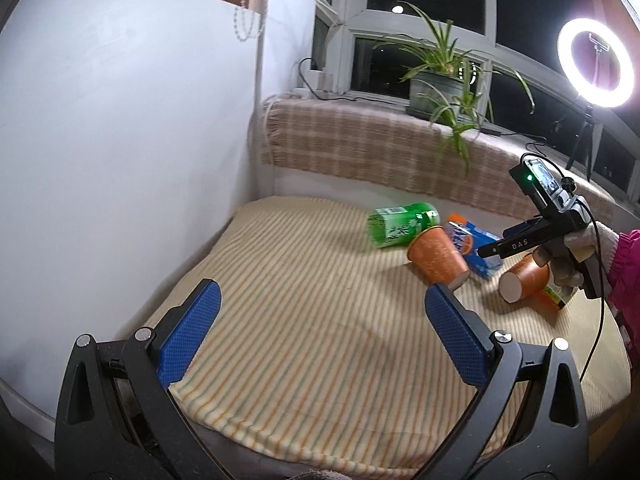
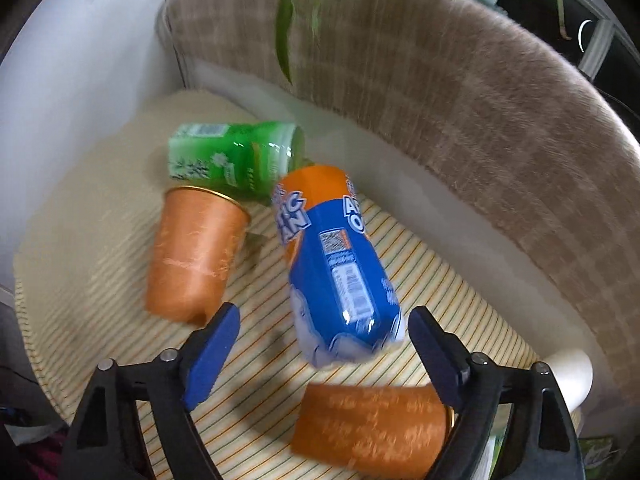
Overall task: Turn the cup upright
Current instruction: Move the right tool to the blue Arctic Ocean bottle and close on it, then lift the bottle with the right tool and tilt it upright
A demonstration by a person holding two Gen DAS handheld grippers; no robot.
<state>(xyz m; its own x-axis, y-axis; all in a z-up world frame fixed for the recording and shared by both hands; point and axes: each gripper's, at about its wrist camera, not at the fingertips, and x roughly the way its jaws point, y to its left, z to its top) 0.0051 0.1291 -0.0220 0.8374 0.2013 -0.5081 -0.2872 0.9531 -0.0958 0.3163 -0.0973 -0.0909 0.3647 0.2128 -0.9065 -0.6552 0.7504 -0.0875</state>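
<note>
- Left gripper [image 1: 320,336], black frame with blue textured pads, hangs above the near part of the striped beige-and-orange cloth [image 1: 300,312], fingers spread wide with nothing between them.
- Right gripper [image 2: 322,354] is also spread wide and grips nothing; in the left wrist view it sits at the right, in a hand wearing a pale glove [image 1: 576,256].
- Two orange paper cups, both lying on their sides on the cloth.
- The farther orange paper cup [image 2: 196,252] lies with its gold-rimmed mouth toward the green can [image 2: 236,156] and touching it, its base toward the right camera.
- The nearer orange paper cup [image 2: 372,424] lies crosswise just below the right gripper's fingertips, its rim close by the right-hand blue pad [image 2: 436,356]; whether the pad touches it, can't tell.
- From the left wrist view, that nearer cup's pale base faces the camera, right under the right gripper.
- A blue-and-orange drinks can [image 2: 336,264] lies on its side between the two cups, its near end between the right gripper's open fingers without contact that can be seen.
- The green can is tipped over too, farthest back, near the white wall [image 1: 120,140].
- Behind: a checked beige cover [image 1: 360,144] over the sill, a potted plant [image 1: 440,80], a glowing ring light [image 1: 596,62].
</note>
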